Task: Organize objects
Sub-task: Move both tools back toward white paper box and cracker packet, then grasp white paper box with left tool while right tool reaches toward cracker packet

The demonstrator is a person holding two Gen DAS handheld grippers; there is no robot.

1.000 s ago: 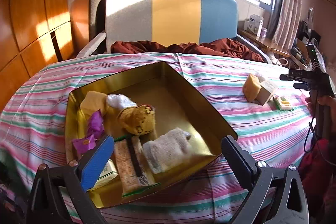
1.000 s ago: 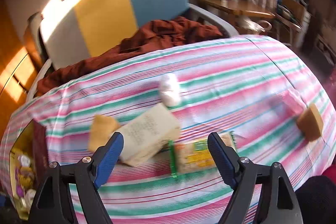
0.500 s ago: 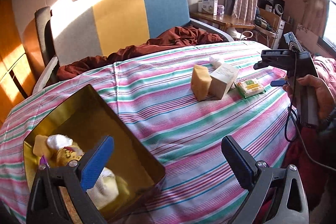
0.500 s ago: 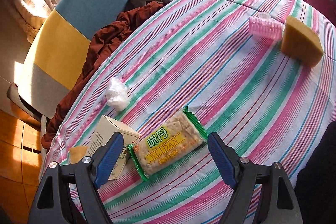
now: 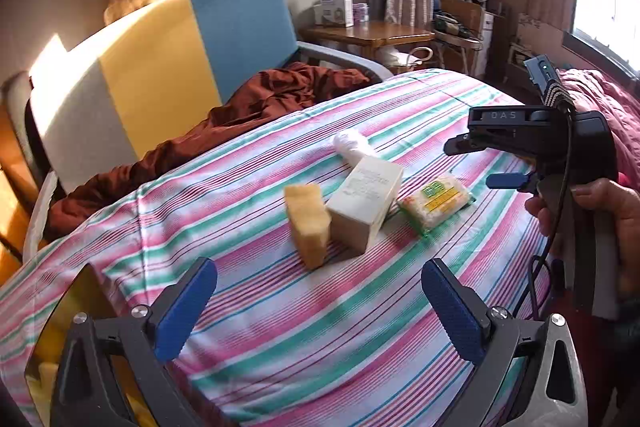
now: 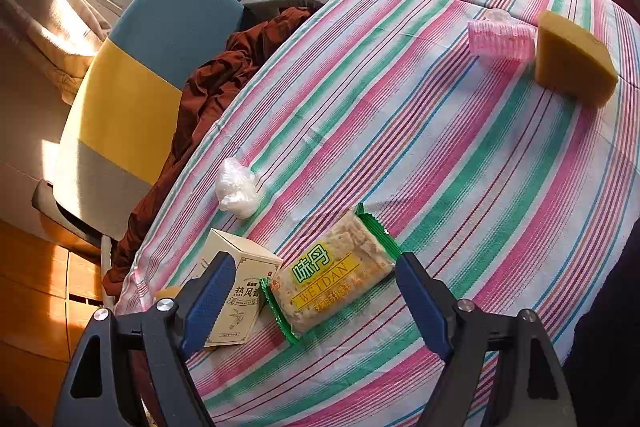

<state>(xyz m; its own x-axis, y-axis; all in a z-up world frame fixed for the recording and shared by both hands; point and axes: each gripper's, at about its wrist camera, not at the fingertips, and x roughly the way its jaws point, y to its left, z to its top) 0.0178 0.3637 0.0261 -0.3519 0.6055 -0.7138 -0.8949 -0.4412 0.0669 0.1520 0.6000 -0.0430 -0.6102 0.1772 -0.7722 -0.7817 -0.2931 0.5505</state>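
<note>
Just inside the right gripper's (image 6: 312,301) left finger stood a cream box (image 6: 236,291) printed with Chinese characters and a plant sketch, and between its wide, empty jaws lay a green-edged cracker packet (image 6: 334,275) reading "WEIDAN". Further ahead to the right lay a pink ribbed cup (image 6: 500,41) and a yellow sponge (image 6: 572,63). The left gripper (image 5: 320,311) was also wide and empty over the striped tablecloth (image 5: 320,327); ahead of it stood another yellow sponge block (image 5: 308,223), with the right-hand tool, marked "DAS", to the right.

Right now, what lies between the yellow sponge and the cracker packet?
In the left wrist view, the cream box lies between the yellow sponge and the cracker packet.
</note>
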